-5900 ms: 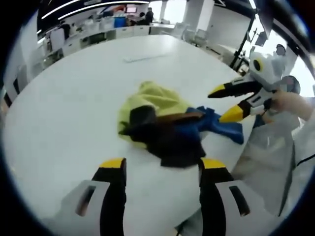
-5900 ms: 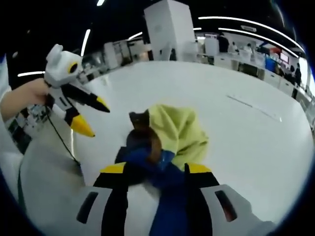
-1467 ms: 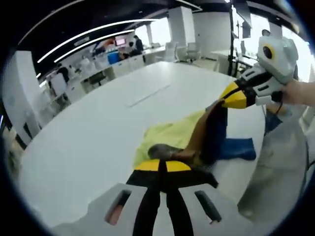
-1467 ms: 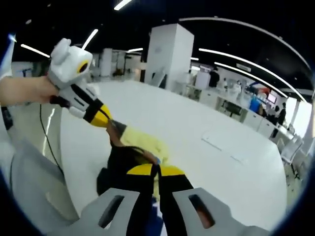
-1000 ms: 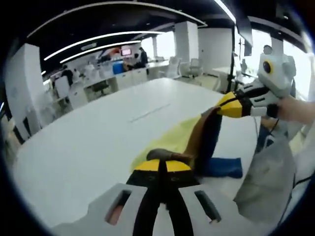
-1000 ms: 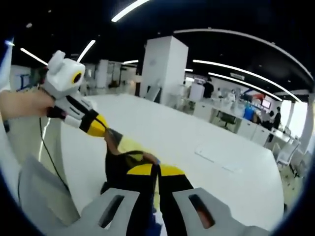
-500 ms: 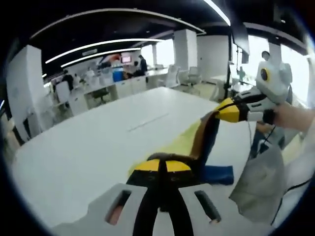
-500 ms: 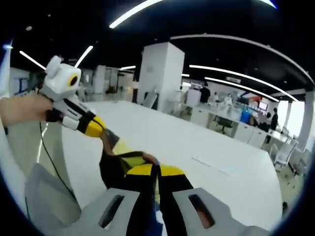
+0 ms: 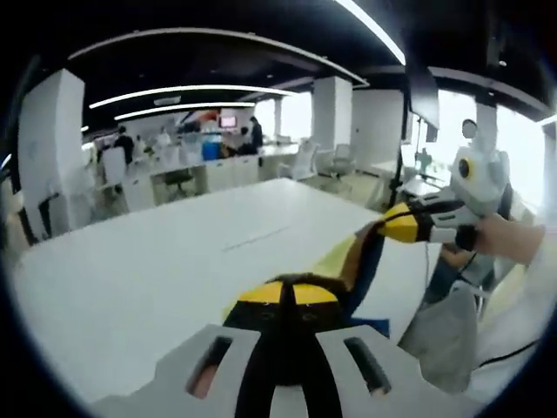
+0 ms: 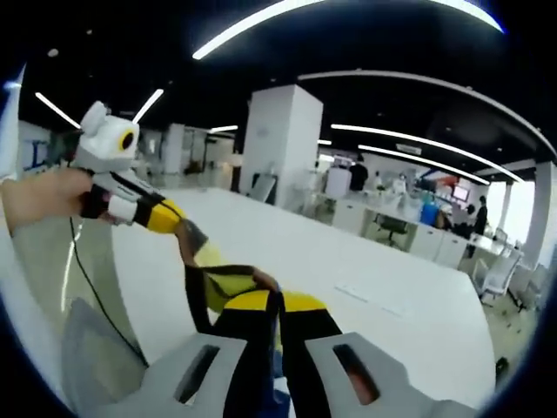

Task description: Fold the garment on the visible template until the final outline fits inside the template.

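**Lift-and-spread stage: garment held aloft between two grippers**

Setting: open-plan office, strip lights overhead, desks and seated people at the back; a large white table (image 9: 157, 252) crosses the middle of both views.

Item: one garment (image 9: 361, 261), yellow, dark brown and blue, centre-right of the left gripper view, stretched between the two tools. In the right gripper view it hangs at lower centre-left.

Left gripper (image 9: 287, 292): jaws pressed together on the dark fabric at bottom centre.

Right gripper (image 10: 271, 300): jaws likewise closed on the garment; in the left gripper view it shows at right, a hand (image 9: 509, 239) behind it.

Step, as we judge it: picking up and opening out, before any fold. Next we would need to lower it flat onto the table; we cannot make out a template outline.

Change: half a second ago the cloth hung lower with more blue trailing on the table; both grippers have risen.
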### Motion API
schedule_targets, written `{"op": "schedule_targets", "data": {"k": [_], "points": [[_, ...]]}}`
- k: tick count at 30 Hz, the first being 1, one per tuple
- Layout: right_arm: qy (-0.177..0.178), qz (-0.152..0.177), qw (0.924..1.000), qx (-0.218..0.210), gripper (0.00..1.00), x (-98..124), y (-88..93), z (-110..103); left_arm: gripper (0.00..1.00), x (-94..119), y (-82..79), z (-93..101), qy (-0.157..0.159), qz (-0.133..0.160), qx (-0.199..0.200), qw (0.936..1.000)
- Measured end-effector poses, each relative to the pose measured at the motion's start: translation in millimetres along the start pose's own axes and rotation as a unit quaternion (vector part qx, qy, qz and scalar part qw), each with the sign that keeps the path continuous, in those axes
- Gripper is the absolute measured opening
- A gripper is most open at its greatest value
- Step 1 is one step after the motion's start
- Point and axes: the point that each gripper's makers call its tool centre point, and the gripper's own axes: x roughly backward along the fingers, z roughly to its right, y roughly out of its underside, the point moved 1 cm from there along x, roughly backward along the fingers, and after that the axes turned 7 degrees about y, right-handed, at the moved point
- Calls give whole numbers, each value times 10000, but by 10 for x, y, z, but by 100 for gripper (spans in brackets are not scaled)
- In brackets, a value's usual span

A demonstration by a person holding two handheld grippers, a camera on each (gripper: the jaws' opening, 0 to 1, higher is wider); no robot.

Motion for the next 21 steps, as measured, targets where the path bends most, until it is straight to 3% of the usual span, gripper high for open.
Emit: {"op": "schedule_targets", "data": {"k": [4,9,15,21], "points": [[50,136,9999,12,3,87,-119,11,0,77,-105,90,96,171,-19,9998],[82,298,9995,9,3,193,-250,9,0,148,-247,202,398,662,541,9955],[150,535,9984,-53,3,376,-463,15,0,289,-403,281,516,961,659,9919],[236,849,9961,-46,3,550,-728,33,0,410,-619,415,670,1209,460,9893]]}}
